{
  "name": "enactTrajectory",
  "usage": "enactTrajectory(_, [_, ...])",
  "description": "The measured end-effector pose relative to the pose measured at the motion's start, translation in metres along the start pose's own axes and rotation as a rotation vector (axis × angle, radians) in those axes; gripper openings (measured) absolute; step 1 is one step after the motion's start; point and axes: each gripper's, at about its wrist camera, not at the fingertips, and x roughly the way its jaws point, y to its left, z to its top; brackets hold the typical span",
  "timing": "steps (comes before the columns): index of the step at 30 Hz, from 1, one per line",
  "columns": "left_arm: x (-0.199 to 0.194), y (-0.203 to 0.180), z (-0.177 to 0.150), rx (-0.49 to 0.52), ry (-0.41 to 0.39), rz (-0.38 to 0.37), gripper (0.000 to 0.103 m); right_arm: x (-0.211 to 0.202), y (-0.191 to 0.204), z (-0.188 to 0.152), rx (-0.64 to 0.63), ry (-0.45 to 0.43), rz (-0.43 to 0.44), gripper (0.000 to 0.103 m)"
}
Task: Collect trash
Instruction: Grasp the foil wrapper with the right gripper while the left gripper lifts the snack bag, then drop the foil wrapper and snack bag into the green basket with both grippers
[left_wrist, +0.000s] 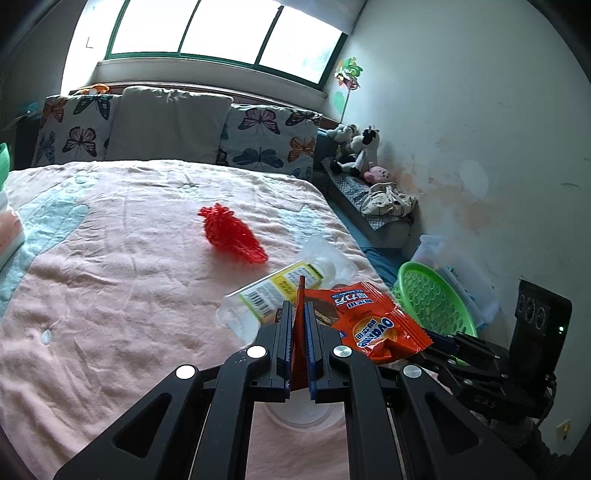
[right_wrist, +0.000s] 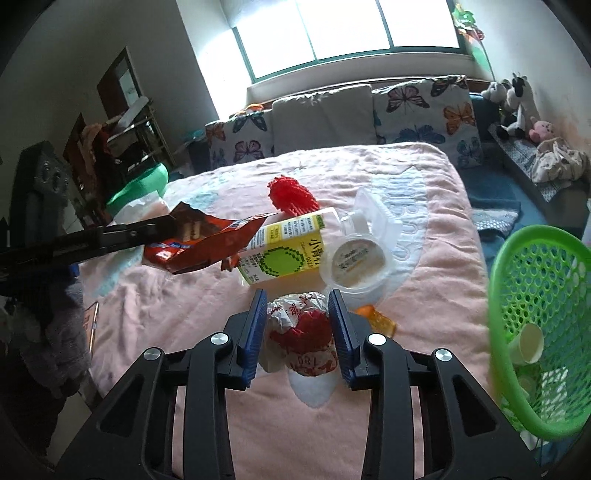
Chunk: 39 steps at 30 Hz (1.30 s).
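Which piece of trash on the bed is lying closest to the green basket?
The clear plastic cup with the round lid. It lies on the side of the pile toward the green basket; the yellow juice carton and red net lie farther off.

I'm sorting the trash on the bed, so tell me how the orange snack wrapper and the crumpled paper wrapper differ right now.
The orange snack wrapper is glossy and mostly flat; the crumpled paper wrapper is white with red print, balled up. The snack wrapper is pinched at its edge by the shut left gripper; the paper wrapper sits between the blue pads of the right gripper, wider apart. Both are trash held over the pink bedspread, not yet in the green basket.
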Motion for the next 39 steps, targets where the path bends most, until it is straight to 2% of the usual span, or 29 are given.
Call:
enactTrajectory(7, [0.016, -0.033, 0.005, 0.048, 0.018, -0.049, 0.007, -0.036, -0.03, -0.006, 0.051, -0.05, -0.071, 0.035])
enactTrajectory(20, [0.072, -0.123, 0.021, 0.163, 0.09, -0.158, 0.007, -0.084, -0.153, -0.027, 0.229, -0.079, -0.381, 0.036])
enactTrajectory(26, [0.099, -0.156, 0.025, 0.208, 0.134, -0.181, 0.007, -0.088, -0.196, -0.044, 0.318, -0.061, -0.428, 0.039])
enactTrajectory(28, [0.111, -0.167, 0.025, 0.219, 0.153, -0.189, 0.007, -0.091, -0.205, -0.05, 0.345, -0.066, -0.426, 0.044])
enactTrajectory(39, [0.158, -0.213, 0.016, 0.282, 0.234, -0.203, 0.007, -0.115, -0.209, -0.06, 0.364, -0.109, -0.44, 0.062])
